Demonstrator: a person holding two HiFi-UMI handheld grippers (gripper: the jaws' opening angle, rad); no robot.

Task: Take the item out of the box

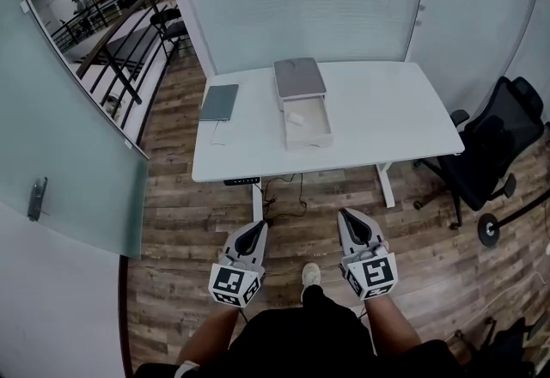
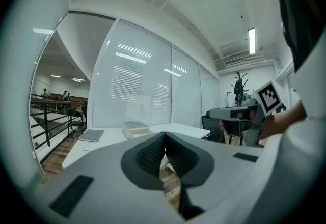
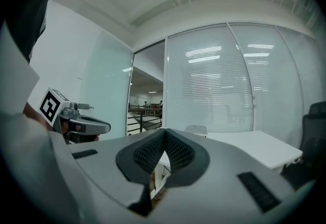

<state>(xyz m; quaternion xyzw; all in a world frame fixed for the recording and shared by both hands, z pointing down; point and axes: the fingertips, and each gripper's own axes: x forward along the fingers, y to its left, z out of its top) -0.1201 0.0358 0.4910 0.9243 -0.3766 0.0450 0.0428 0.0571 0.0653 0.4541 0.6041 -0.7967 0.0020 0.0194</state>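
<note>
we stand well back from the surface (image 1: 387, 110), so we judge the task to be at its start, with the reach toward the box (image 1: 299, 78) not yet made. the left hand-held gripper (image 1: 255, 228) and the right hand-held gripper (image 1: 350, 216) hang low in front of us, each clenched with its jaws meeting and nothing between them. the box sits near the middle of the surface, its drawer (image 1: 320, 129) pulled out toward us, so its long axis runs from us toward the far wall. the item (image 1: 295, 118), small and white, lies in the drawer near its left wall; it looks slightly longer across the drawer, but it is too small to be sure. next we would step in, open one hand-held gripper and come down over the item from above.
</note>
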